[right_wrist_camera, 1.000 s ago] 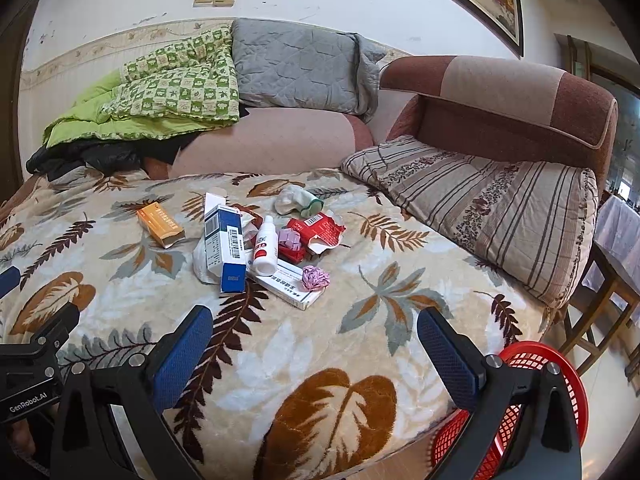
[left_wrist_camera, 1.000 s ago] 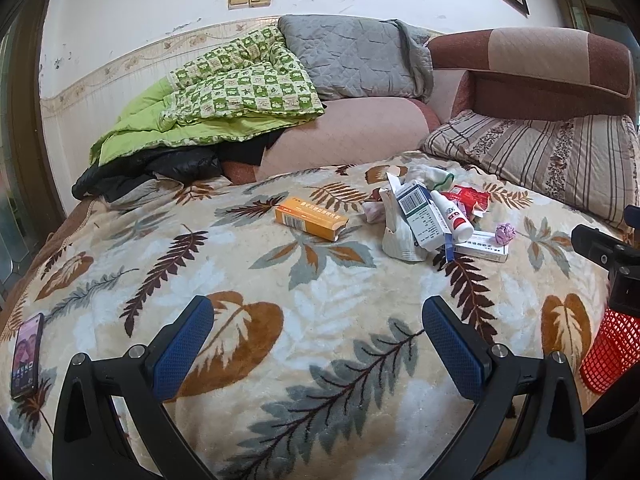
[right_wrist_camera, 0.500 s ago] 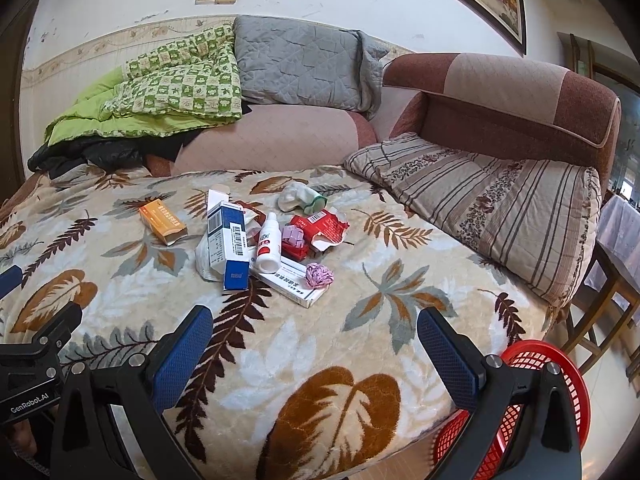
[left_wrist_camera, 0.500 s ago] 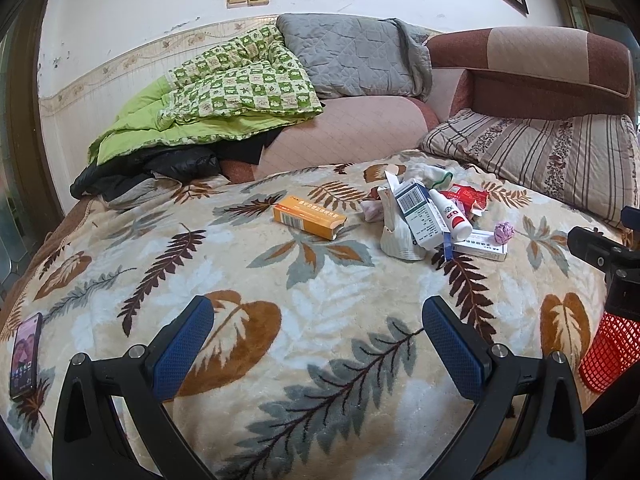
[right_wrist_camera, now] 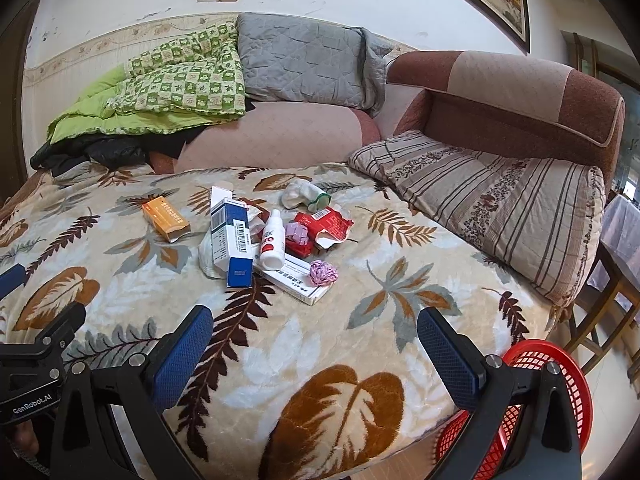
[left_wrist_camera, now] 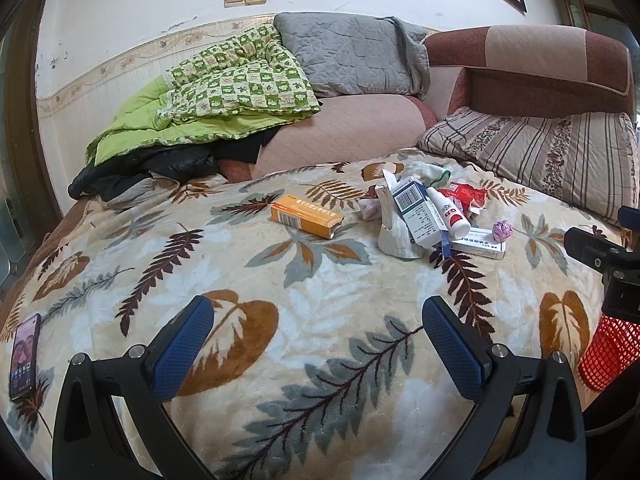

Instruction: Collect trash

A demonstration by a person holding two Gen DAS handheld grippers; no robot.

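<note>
Leaf-patterned fleece blanket (left_wrist_camera: pixel 320 280) covers the bed in front of me. Going left to right: a black phone (left_wrist_camera: pixel 24 356) lies at the near left edge; an orange cardboard box (left_wrist_camera: pixel 306 216) lies alone mid-bed, its long axis slanting from far left to near right; then the heap, a blue-and-white carton (right_wrist_camera: pixel 230 240), a white plastic bottle (right_wrist_camera: pixel 273 240), torn red packaging (right_wrist_camera: pixel 326 226), a pink crumpled wad (right_wrist_camera: pixel 322 272); a red mesh basket (right_wrist_camera: pixel 560 384) stands off the bed's near right corner. My left tongs (left_wrist_camera: pixel 316 344) and right tongs (right_wrist_camera: pixel 314 344) are both spread wide, empty, touching nothing. The heap lies ahead, nearer my right hand, I judge.
</note>
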